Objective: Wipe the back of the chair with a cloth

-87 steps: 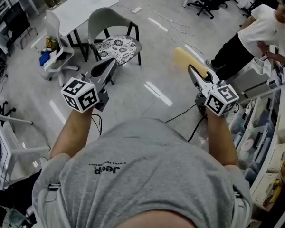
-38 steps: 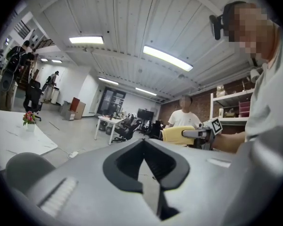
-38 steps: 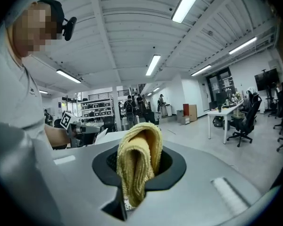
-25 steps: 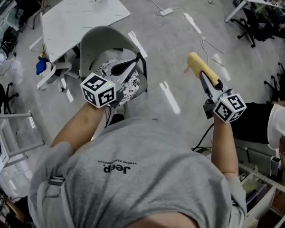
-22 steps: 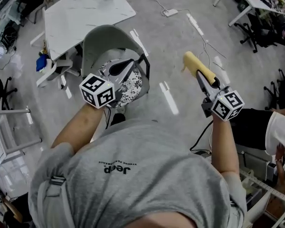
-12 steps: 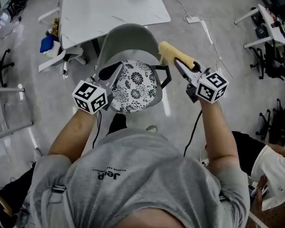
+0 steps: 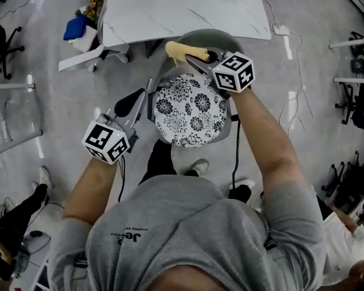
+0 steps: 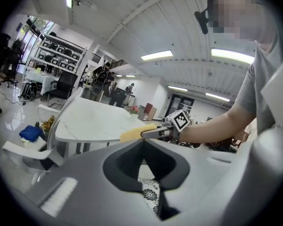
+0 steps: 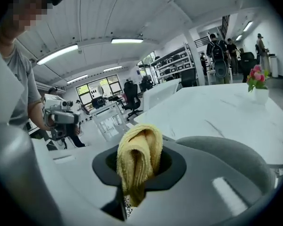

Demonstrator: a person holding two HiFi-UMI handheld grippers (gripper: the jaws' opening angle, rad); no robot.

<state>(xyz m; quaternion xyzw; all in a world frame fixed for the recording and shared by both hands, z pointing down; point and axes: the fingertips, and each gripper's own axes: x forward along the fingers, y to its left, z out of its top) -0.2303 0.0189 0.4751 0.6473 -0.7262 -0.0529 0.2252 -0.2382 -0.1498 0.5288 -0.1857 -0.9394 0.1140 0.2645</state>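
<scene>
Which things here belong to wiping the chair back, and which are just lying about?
In use: yellow cloth, clamped in the right gripper; grey chair.
Lying about: white table, flower vase, blue bundle beside the table, power strip on the floor; left gripper shut, empty.

White marble-top table (image 7: 170,11), one. Blue bundle (image 7: 77,28) on a low white seat beside it. Power strip (image 7: 278,29) on grey floor. Vase of pink flowers (image 9: 256,79) on tabletop.
</scene>
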